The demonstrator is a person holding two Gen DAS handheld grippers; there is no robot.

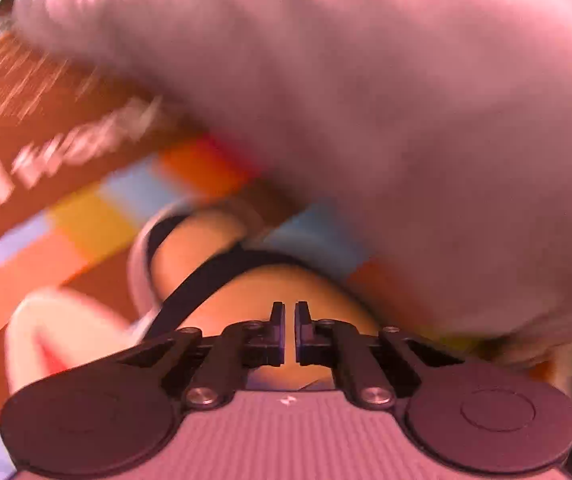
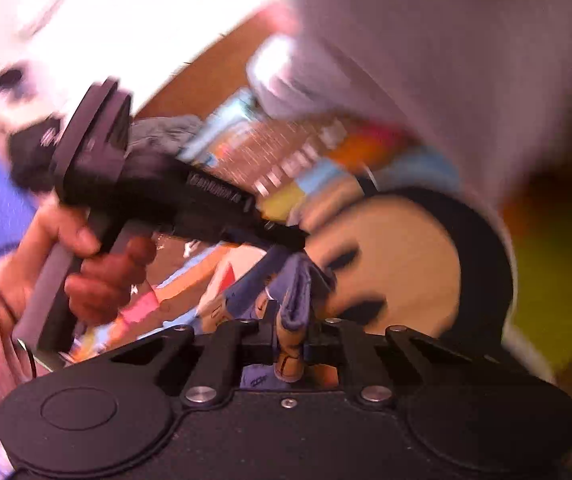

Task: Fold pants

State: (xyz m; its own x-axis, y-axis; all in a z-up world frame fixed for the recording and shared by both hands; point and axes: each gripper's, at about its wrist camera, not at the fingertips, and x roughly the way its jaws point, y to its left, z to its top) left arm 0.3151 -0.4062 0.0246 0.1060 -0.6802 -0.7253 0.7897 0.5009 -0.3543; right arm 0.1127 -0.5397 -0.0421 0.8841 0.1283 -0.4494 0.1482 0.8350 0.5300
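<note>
The pants are light with a tan and black print; both views are blurred. My right gripper is shut on a bunched fold of blue and tan printed cloth of the pants. In the right wrist view my left gripper reaches in from the left, held in a hand, with its tip against the cloth. In the left wrist view my left gripper has its jaws nearly closed with a thin gap, with tan and black cloth right behind them. No cloth shows between them.
A large pale pink-grey cloth hangs across the top and right of both views. Beneath lies a colourful play mat with orange, yellow and blue squares. The person's hand holds the left gripper's handle.
</note>
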